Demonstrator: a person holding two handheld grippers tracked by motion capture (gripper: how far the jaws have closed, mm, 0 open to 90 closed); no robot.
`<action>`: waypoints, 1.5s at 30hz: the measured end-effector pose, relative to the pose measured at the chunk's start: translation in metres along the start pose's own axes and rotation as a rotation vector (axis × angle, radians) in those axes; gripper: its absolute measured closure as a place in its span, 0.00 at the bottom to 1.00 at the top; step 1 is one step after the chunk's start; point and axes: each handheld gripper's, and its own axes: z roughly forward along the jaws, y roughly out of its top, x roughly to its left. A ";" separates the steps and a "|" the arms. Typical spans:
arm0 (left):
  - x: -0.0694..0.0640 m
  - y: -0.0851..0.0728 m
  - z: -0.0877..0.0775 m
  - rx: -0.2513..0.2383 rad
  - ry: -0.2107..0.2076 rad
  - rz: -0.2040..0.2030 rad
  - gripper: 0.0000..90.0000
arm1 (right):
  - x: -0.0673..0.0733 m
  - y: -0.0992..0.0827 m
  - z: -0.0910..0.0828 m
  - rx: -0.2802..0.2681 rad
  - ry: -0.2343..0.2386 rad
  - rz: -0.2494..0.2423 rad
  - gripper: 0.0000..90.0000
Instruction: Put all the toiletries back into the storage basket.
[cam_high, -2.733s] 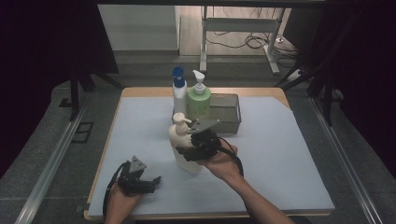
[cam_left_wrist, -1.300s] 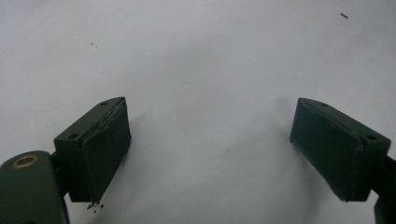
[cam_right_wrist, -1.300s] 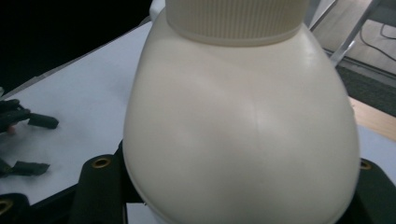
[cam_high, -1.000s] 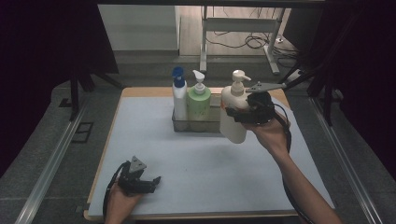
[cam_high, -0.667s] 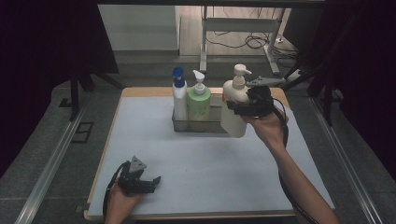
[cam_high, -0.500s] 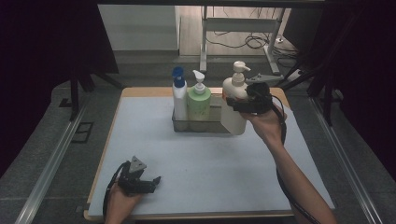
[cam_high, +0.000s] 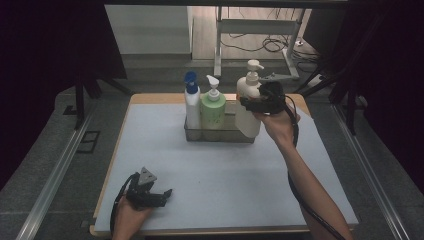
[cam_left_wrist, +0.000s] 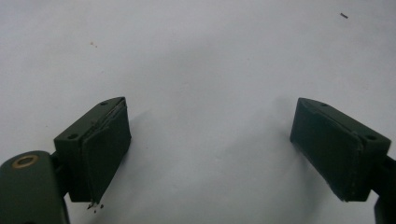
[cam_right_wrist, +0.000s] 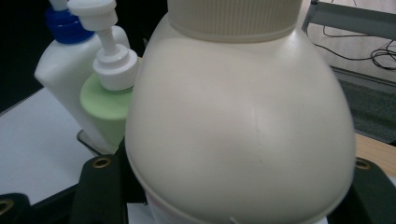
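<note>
- The right gripper (cam_high: 250, 104) is clamped on the cream pump bottle (cam_high: 248, 107), one jaw on each flank of its rounded body; in the right gripper view the bottle's shoulder (cam_right_wrist: 238, 126) sits squarely between the jaws and hides most of both.
- That bottle hangs upright at the right end of the mesh tray (cam_high: 220, 135), its base low against the tray's front wall; whether it is already inside or just at the rim I cannot tell.
- Beyond the held bottle, to the jaws' left, stand the green pump bottle (cam_high: 213, 108) and the white bottle with a blue cap (cam_high: 192, 106), both already upright in the tray.
- By my reading, two bottles are stowed and the third is nearly in; lowering it and letting go remain.
- The left gripper (cam_high: 159, 194) rests near the front edge of the white mat (cam_high: 225, 175), jaws wide apart with only bare mat between them.
- The tray's floor and the free slot are hidden behind the held bottle, and its base is cut off.
</note>
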 end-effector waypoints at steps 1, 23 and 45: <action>0.000 0.000 0.000 0.000 0.000 0.000 0.14 | -0.001 0.000 0.002 -0.003 -0.002 0.001 0.42; 0.000 0.000 0.000 0.003 -0.002 0.000 0.14 | -0.010 0.005 0.042 -0.027 -0.054 0.043 0.42; 0.000 0.000 0.000 0.002 -0.001 -0.002 0.13 | -0.011 -0.016 0.072 -0.020 -0.088 0.026 0.42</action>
